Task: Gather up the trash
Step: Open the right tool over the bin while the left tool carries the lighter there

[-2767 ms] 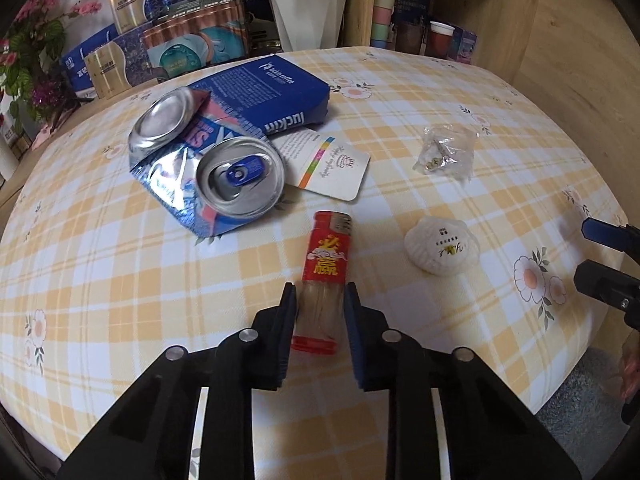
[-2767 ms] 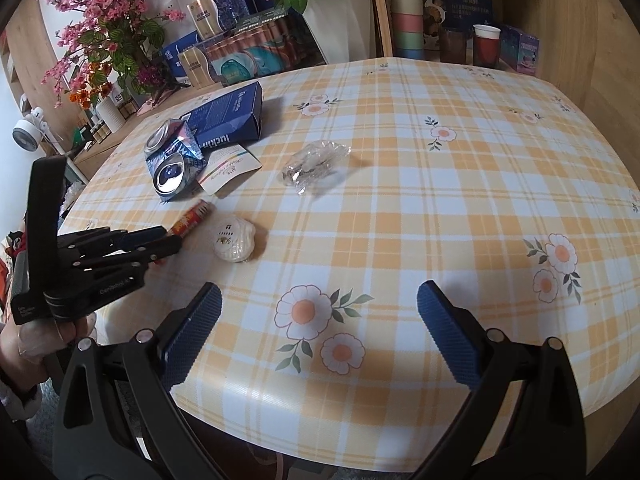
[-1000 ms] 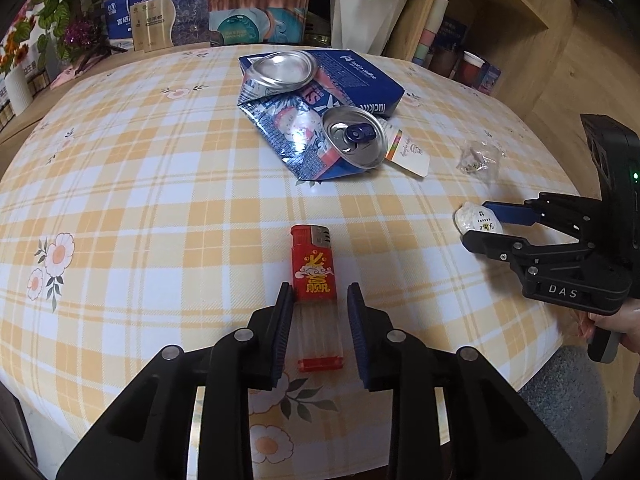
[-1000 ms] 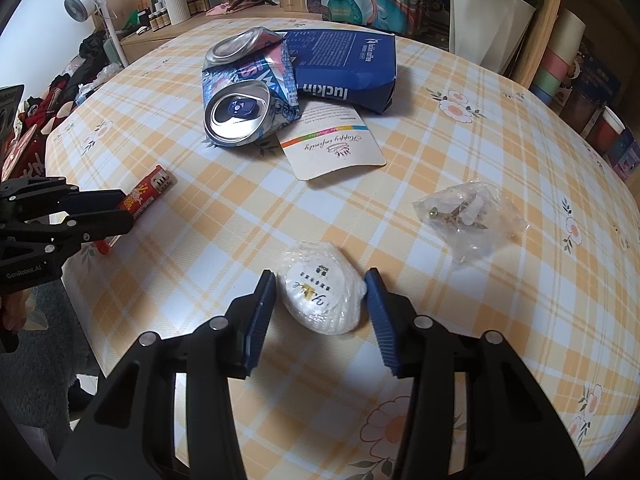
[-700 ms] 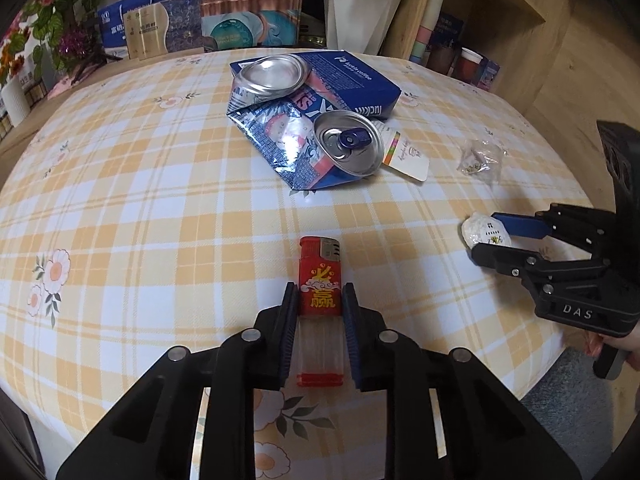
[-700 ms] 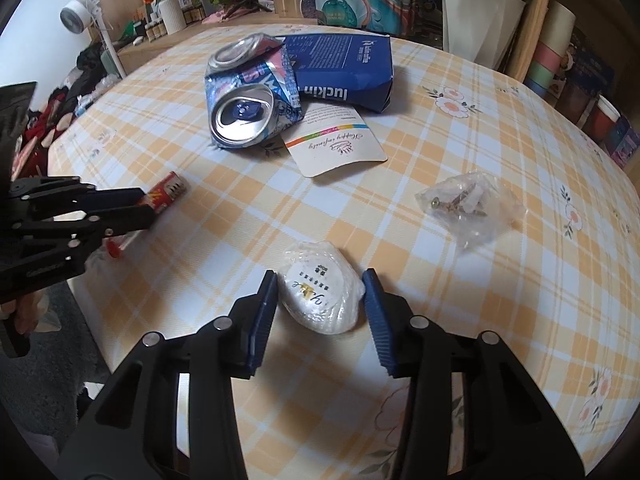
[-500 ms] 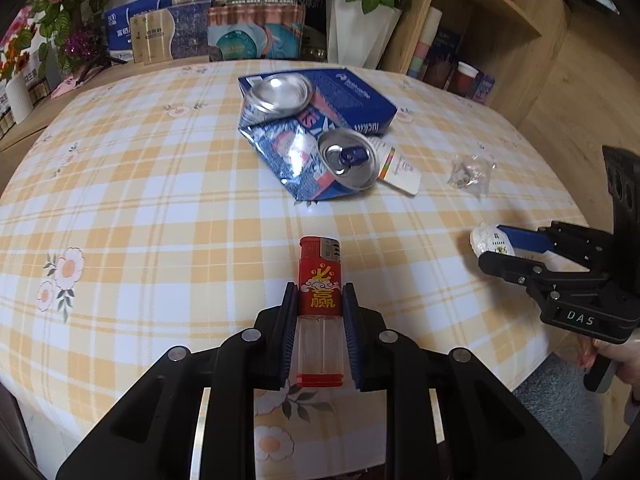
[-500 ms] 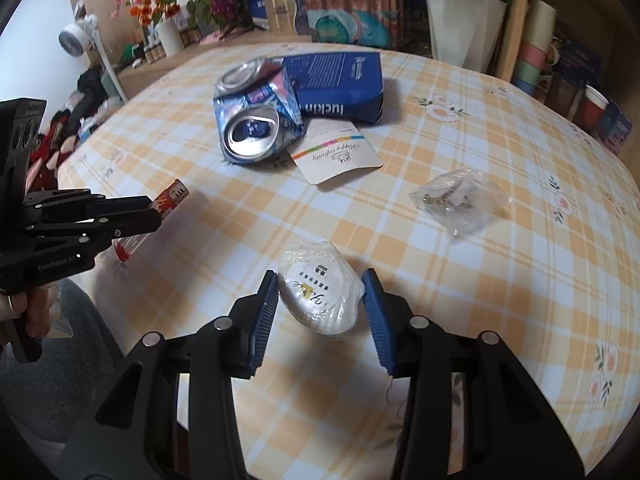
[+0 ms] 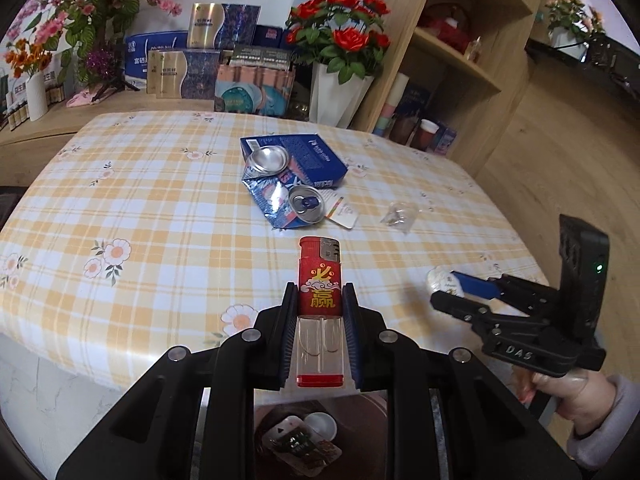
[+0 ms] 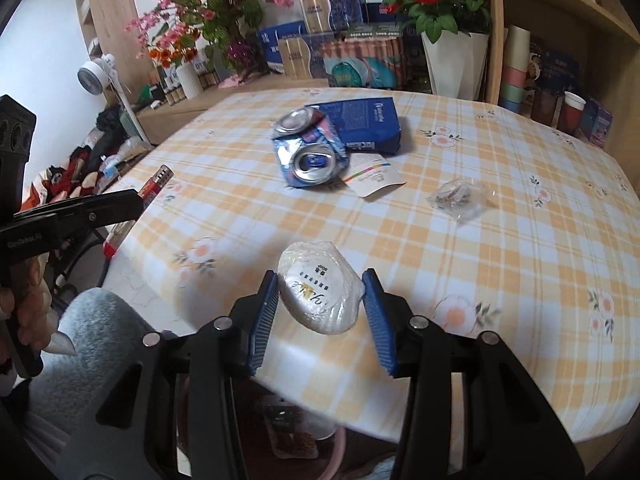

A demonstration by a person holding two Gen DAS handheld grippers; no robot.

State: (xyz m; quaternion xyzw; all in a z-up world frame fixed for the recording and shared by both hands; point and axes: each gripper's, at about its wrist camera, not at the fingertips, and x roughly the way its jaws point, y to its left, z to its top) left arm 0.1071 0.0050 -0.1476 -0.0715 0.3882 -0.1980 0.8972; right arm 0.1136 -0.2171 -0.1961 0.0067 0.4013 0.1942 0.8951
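Note:
My left gripper (image 9: 319,312) is shut on a red and clear lighter (image 9: 320,300), held off the table's near edge. My right gripper (image 10: 321,300) is shut on a white shell-shaped packet (image 10: 318,290), also lifted at the table edge; it shows in the left wrist view (image 9: 444,284). The lighter shows at the left of the right wrist view (image 10: 154,184). On the table lie a crushed blue can (image 9: 280,196), a blue box (image 9: 312,156), a white card (image 9: 344,214) and a clear plastic wrapper (image 9: 400,214).
A bin with trash (image 9: 304,440) sits on the floor below the left gripper. The checked table (image 9: 140,208) has a white vase of red roses (image 9: 336,92), boxes and shelves behind it. A grey stool (image 10: 92,320) stands at the left.
Both grippers have lifted and pulled back from the table toward its near edge, carrying the lighter and the white packet. The bin has come into view below.

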